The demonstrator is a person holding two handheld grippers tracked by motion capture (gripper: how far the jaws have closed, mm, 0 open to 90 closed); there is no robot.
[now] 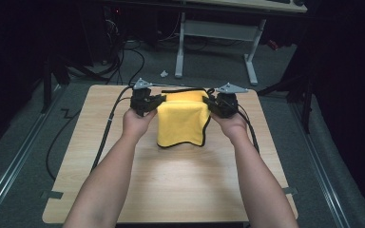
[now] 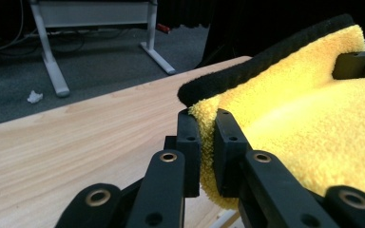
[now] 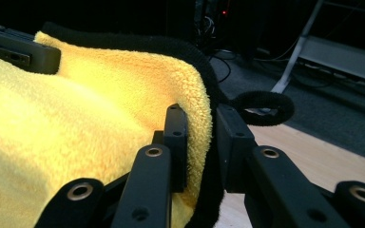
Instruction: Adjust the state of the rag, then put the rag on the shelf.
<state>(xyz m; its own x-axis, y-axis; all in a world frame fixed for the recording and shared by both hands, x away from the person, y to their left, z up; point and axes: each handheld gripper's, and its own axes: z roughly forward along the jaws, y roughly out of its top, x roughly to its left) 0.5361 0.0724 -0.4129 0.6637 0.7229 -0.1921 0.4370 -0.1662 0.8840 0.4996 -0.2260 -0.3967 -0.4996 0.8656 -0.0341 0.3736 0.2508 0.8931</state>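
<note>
I see a yellow towel (image 1: 183, 121) with a black border held up above the far half of the worktop (image 1: 171, 180), a little above the middle of the high view. My left gripper (image 1: 158, 100) pinches its left upper edge, and my right gripper (image 1: 209, 102) pinches its right upper edge. The towel hangs between them, and its lower edge seems to reach the wood, but I cannot tell if it really touches.

In the left gripper view, the two black jaws are pressed on the yellow pile at the corner, with the black border (image 2: 261, 61) running up to the upper right of the frame. In the right gripper view, the jaws close on the towel edge, and a small black loop (image 3: 262, 108) of the border stands out at the right of the frame.

The worktop is light wood with rounded corners, and its near half is bare. The floor (image 1: 24, 156) around it is grey carpet. At the top of the high view stands a white desk frame (image 1: 216, 38), with dark cables (image 1: 123, 57) at its left and a small white scrap (image 1: 164, 73) on the carpet. The room behind is dark.
</note>
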